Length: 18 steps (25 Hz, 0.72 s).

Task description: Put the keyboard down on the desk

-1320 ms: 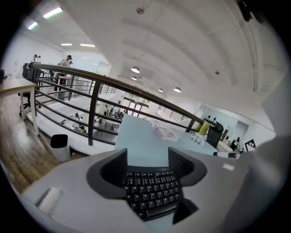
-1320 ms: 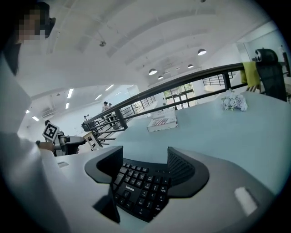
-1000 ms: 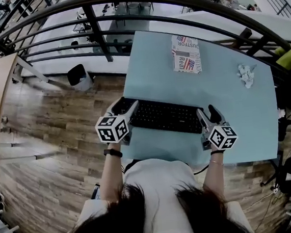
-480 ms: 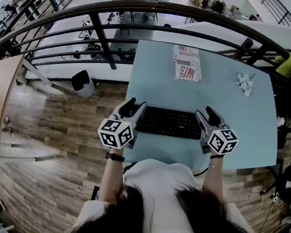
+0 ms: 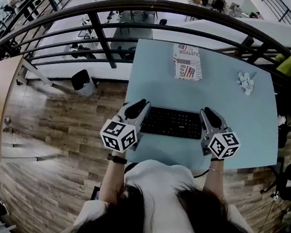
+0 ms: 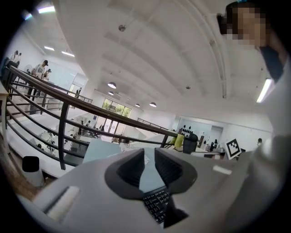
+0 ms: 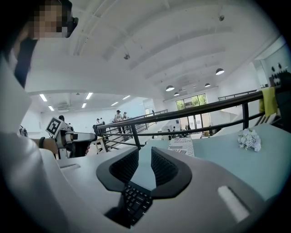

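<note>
Two hand-held grippers, one keyboard, one desk.

1. Black flat computer keyboard (image 5: 174, 123): lies flat on the near half of the desk, long side across, well short of the far edge. Key rows also show below the jaw roots in the left gripper view (image 6: 157, 205) and the right gripper view (image 7: 136, 202).
2. Pale blue rectangular desk (image 5: 231, 105): far edge runs along the railing.
3. Left gripper (image 5: 136, 109): grey body with a square-marker cube, at the keyboard's left end. Its own view (image 6: 149, 154) shows the dark ribbed jaws drawn near each other with a narrow gap; only desk surface is visible through the gap, and nothing is clamped. The keyboard sits lower than the jaws.
4. Right gripper (image 5: 209, 115): same build, at the keyboard's right end. Its own view (image 7: 144, 154) shows the jaws likewise a little apart, gripping nothing, with the keyboard beneath them.
5. Printed red, white and blue newspaper (image 5: 186, 62): flat at the far middle of the desk, well apart from the keyboard.
6. Crumpled white paper wad (image 5: 245, 82): far right of the desk.
7. Dark metal railing (image 5: 101, 33): beyond the desk.
8. Black waste bin (image 5: 81, 79): on the wooden plank floor (image 5: 49, 128), left of the desk.
</note>
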### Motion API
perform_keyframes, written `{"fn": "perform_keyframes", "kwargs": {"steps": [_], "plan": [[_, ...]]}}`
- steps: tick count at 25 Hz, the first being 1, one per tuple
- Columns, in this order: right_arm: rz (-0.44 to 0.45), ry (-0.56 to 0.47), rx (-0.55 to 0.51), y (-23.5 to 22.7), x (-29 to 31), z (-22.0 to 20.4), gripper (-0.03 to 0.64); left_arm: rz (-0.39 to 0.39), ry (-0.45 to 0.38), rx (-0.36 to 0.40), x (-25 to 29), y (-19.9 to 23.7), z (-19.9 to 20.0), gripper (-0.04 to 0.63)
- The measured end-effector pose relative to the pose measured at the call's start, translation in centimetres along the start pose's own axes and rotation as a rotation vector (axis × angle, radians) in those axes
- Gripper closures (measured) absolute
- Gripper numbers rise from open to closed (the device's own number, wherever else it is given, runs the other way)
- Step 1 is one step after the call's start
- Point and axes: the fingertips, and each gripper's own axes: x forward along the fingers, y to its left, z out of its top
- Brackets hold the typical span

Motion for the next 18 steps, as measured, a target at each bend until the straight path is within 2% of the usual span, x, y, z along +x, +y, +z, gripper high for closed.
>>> {"fn": "perform_keyframes", "kwargs": {"steps": [8,18], "plan": [[-0.043,-0.064,-0.026,-0.1,-0.3,1.5,0.612,-0.038,-0.058,0.041,-0.3,-0.5,1.4,0.529],[-0.061,-0.099,-0.064,0.4,-1.0,2.9,0.615,-0.063,-0.062,0.042,-0.1,-0.7,1.8,0.538]]}}
